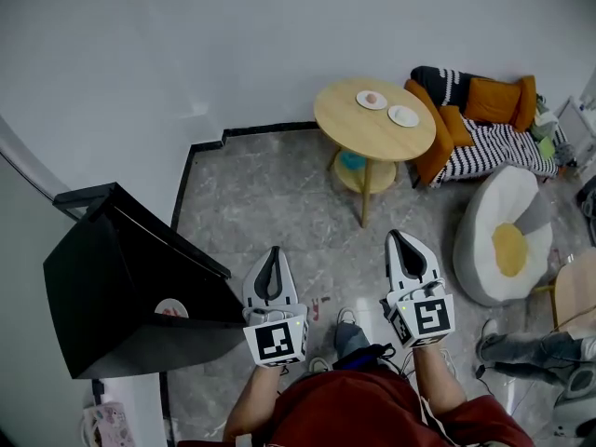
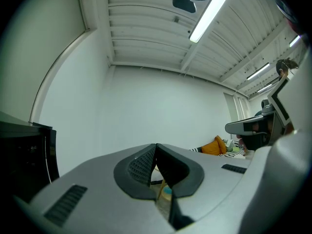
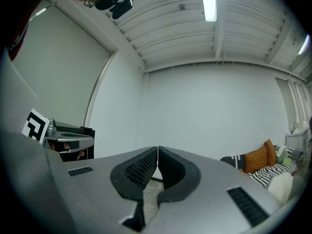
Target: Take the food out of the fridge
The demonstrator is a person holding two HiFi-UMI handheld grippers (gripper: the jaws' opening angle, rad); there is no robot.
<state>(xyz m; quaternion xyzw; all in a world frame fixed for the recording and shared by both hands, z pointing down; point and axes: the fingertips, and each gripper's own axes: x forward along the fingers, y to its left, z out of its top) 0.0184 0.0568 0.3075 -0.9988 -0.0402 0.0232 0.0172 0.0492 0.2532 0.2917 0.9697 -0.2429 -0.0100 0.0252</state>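
Though unseen in gripper views, plates point(image 1: 403, 115) on table point(image 1: 358, 127)

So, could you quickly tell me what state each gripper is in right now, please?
Left gripper: closed, holding nothing.
Right gripper: closed, holding nothing.

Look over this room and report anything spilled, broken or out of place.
Nothing stands out. Both plates sit flat on the round table, and the black fridge stands by the wall. The floor shows only small reddish marks, too small to identify.
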